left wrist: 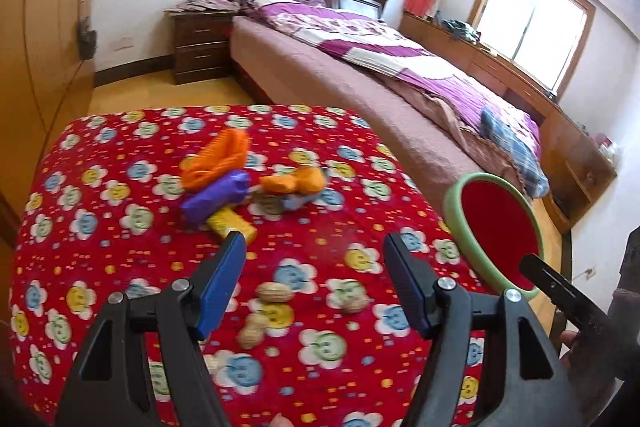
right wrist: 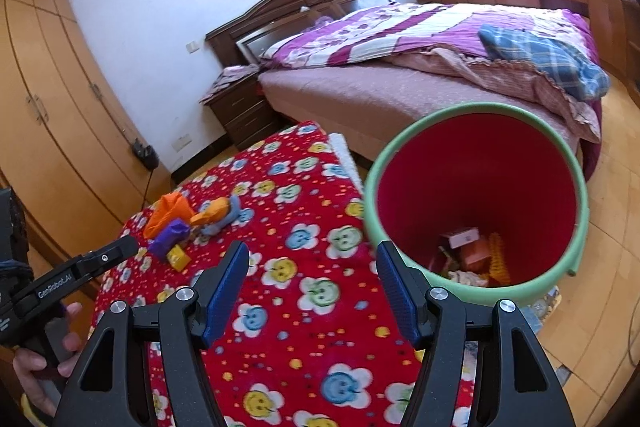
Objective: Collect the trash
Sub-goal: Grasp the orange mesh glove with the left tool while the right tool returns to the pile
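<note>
On the red flowered cloth (left wrist: pixel 120 211) lies a heap of trash: orange wrappers (left wrist: pixel 218 157), a purple wrapper (left wrist: pixel 214 197) and a yellow packet (left wrist: pixel 234 223). Peanut shells (left wrist: pixel 274 293) lie nearer, below and between the fingers of my left gripper (left wrist: pixel 314 247), which hangs open and empty above the cloth. My right gripper (right wrist: pixel 312 255) is open and empty too, over the cloth's edge beside the green-rimmed red bin (right wrist: pixel 476 195), which holds some trash at its bottom. The same heap (right wrist: pixel 176 223) shows far left in the right wrist view. The bin (left wrist: pixel 500 227) stands right of the table.
A bed (left wrist: pixel 380 67) with a purple quilt runs behind the table and bin. A dark nightstand (left wrist: pixel 200 43) stands by its head. Wooden wardrobes (right wrist: pixel 48 107) line the left wall. A person's hand (right wrist: pixel 40 367) holds the left gripper's handle.
</note>
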{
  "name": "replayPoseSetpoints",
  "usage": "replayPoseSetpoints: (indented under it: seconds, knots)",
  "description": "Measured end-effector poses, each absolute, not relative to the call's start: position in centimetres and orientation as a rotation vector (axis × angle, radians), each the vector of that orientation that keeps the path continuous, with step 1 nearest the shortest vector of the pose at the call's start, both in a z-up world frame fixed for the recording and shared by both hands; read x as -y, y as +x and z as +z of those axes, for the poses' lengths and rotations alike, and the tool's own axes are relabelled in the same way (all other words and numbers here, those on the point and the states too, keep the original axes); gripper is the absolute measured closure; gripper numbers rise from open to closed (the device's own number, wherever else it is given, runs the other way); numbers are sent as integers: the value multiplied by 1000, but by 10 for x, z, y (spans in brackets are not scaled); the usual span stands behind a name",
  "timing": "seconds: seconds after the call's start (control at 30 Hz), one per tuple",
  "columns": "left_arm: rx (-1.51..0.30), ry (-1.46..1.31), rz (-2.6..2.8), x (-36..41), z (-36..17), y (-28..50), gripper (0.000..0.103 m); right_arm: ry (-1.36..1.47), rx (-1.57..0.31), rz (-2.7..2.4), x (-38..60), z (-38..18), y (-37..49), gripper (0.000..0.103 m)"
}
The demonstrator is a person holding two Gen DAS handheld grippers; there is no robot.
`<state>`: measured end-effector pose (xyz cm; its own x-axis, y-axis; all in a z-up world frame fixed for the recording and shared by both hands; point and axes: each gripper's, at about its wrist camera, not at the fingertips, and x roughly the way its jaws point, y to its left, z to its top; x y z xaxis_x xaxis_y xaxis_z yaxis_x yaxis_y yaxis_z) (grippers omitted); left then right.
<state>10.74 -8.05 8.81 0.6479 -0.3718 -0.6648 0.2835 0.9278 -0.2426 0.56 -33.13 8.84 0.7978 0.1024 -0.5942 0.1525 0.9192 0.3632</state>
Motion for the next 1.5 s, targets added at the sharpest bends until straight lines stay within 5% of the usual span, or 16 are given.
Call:
replayPoseSetpoints:
  seconds: [0.73, 1.37, 1.5]
  knots:
    - [-791, -130, -188, 0, 78, 162, 32, 387, -713, 49, 287, 79, 72, 36]
    - [-885, -54, -231, 53, 38, 245, 32, 417, -795, 46, 295, 43, 108, 36]
    - [-927, -109, -252, 54, 27, 259, 49, 424, -805, 42, 299, 38, 111, 36]
